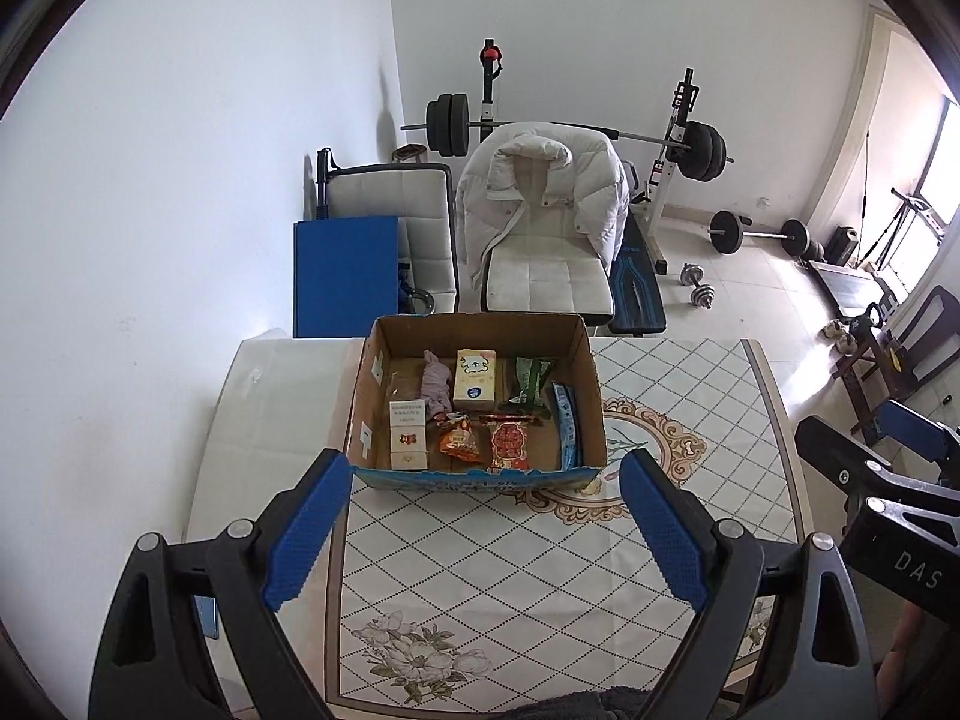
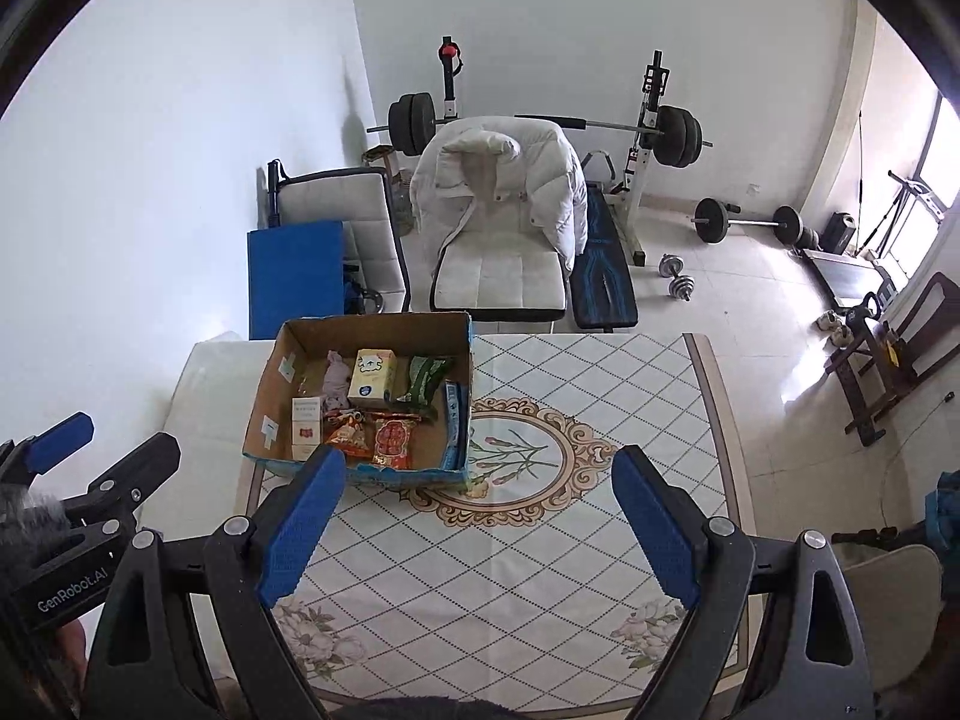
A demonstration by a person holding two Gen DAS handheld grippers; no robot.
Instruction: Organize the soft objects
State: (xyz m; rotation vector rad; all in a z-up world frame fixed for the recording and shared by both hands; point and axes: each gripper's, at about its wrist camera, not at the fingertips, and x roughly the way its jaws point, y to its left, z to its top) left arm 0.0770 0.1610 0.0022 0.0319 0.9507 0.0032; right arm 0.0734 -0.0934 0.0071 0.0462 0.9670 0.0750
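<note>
Cardboard box [image 1: 480, 324] of packets on patterned table [image 1: 690, 396].
Pink cloth [image 1: 437, 387] lies crumpled inside; left gripper [image 1: 480, 531] and right gripper [image 2: 477, 525] gape, holding nothing. Only right view shows the table's right edge.

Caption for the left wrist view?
Open left gripper hovers over patterned table, facing cardboard box of snack packets.

"GenRobot.AI" on left hand-held gripper [image 2: 60, 456]; "DAS" on right hand-held gripper [image 1: 918, 450].

Left gripper [image 1: 486, 483] and right gripper [image 2: 480, 480] each have black plastic arms with round silver screws. Their fingers [image 1: 306, 531] carry textured blue pads, and white lettering marks the black bodies.
</note>
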